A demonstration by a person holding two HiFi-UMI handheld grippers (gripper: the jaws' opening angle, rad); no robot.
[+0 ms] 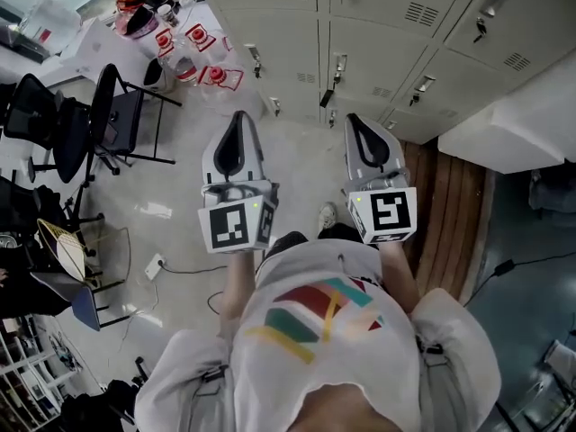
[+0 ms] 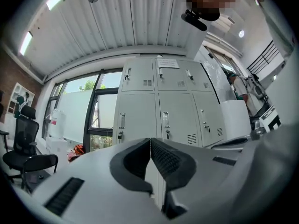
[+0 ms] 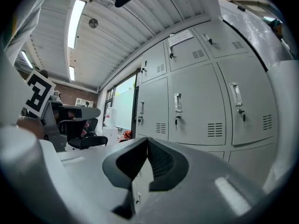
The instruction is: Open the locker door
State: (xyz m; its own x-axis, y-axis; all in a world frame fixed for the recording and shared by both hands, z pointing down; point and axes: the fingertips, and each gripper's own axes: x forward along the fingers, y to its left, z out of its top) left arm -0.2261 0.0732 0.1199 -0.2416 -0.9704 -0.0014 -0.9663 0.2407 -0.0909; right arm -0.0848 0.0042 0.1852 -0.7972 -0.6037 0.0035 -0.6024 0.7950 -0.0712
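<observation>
Locker door (image 3: 196,111) closed, long axis vertical

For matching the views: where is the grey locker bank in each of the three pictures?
Head view: locker bank along the top edge, from centre to right.
Left gripper view: locker bank at the centre, straight ahead.
Right gripper view: locker bank fills the right half.
Shared landmark: black office chair, left of the lockers in every view.

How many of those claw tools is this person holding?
2. The left gripper is at the head view's left, the right gripper at its right, both shut, pointing toward the lockers. No others show.
</observation>
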